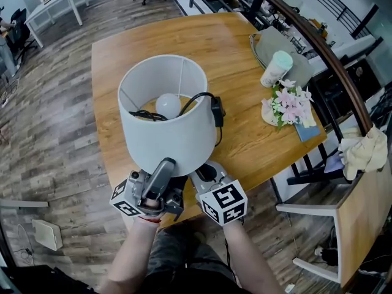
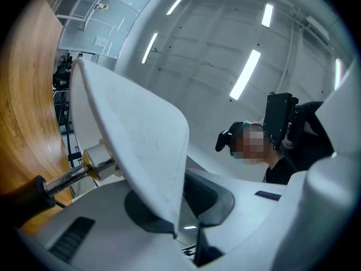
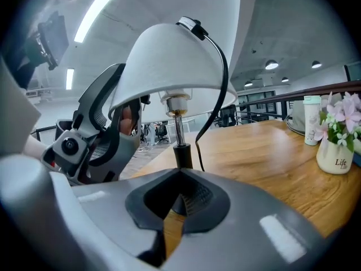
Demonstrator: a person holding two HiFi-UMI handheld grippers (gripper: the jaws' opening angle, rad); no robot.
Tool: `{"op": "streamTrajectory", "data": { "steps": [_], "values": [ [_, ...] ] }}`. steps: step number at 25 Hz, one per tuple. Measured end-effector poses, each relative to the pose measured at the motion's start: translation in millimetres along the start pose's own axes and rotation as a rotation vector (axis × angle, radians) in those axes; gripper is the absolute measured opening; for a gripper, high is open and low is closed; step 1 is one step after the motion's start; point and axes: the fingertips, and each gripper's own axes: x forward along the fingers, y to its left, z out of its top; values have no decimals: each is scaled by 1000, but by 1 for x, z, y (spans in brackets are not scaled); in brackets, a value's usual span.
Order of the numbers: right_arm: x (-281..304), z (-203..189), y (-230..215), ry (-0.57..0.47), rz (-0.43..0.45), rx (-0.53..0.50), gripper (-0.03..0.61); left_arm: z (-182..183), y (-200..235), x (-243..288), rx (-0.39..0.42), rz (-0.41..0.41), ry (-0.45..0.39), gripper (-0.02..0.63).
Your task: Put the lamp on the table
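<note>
Office floor of grey-brown wood planks (image 1: 61, 115); a light wooden tabletop (image 1: 239, 133) fills the middle of the head view. On its far right side are a white vase of pink flowers (image 1: 288, 106), a pale lidded cup (image 1: 276, 68) and a grey tray (image 1: 264, 41).

The lamp (image 1: 174, 133) is over the near edge of the tabletop, right in front of me, held between both claws. I cannot tell whether its foot touches the wood; the shade hides it from above.

Its look:
- White drum shade, open at the top, plain fabric.
- Round white bulb (image 1: 168, 105) visible down inside it.
- Black cord (image 1: 197, 97) looped over the far rim, with an inline switch (image 1: 215, 107) hanging against the outside of the shade.
- Seen from the right gripper view: brass-and-chrome socket (image 3: 176, 103) under the shade, a thin metal stem (image 3: 179, 130) below it, and a black lower section.

Left claw (image 1: 164, 167): clamped on the shade's lower rim. The white edge runs straight down between the jaws in its own view.

Right claw (image 1: 205, 174): jaws drawn together, with the black lower stem caught at their tips. It sits just beside the left claw, under the shade.
</note>
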Motion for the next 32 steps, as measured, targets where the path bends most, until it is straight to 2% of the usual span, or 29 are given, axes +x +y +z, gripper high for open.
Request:
{"op": "streamTrajectory", "data": {
  "steps": [6,22,32],
  "values": [
    [-13,-6,2,2,11,-3,8,-14,-5,-5,14,-3,23,44],
    [-31,-19,17,15,31,-8,8,-25,-16,-22,43,24,32,82],
    [-38,-29,23,21,33,-1,8,-60,1,-58,63,194,163,94]
  ]
}}
